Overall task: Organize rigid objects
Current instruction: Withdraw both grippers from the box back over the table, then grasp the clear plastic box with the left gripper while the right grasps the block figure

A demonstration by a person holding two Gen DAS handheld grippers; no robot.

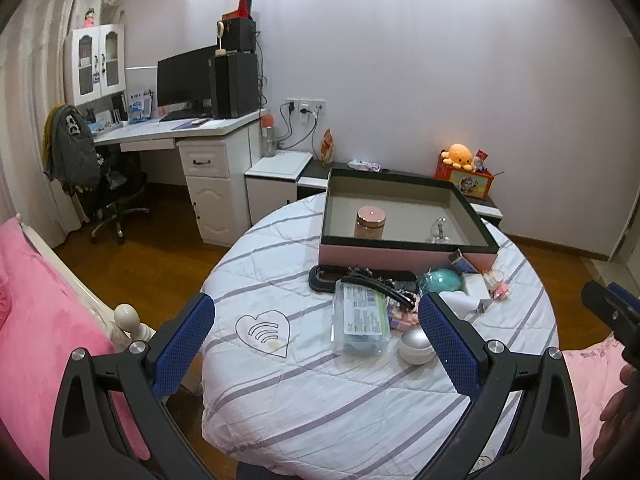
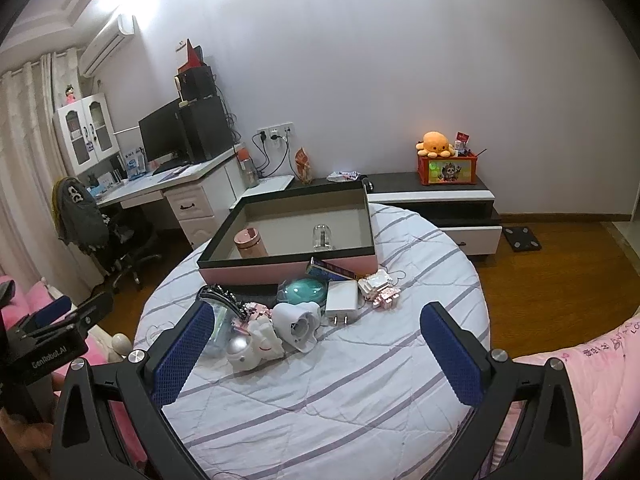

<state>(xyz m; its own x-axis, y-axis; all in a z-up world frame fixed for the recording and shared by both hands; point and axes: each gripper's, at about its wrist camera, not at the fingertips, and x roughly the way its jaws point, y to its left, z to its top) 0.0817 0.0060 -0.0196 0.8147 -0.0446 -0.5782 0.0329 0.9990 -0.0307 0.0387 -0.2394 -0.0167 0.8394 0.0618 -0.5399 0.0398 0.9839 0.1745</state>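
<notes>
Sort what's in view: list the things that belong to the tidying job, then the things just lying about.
Job: pink box holding pink jar and clear glass dome; white charger, teal ball, black hair clip, silver ball.

Lying about: orange plush octopus, monitor, office chair.

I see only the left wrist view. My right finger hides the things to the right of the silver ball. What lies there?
Observer: A white heart-shaped gadget lies there, its opening turned toward the right wrist camera.
Operator: I see a white block behind it. What is it?
Observer: It is a charger, lying flat with its two prongs pointing away from the box.
Operator: Does the right gripper hold anything?
Observer: No. The right gripper has its jaws wide open and empty.
</notes>
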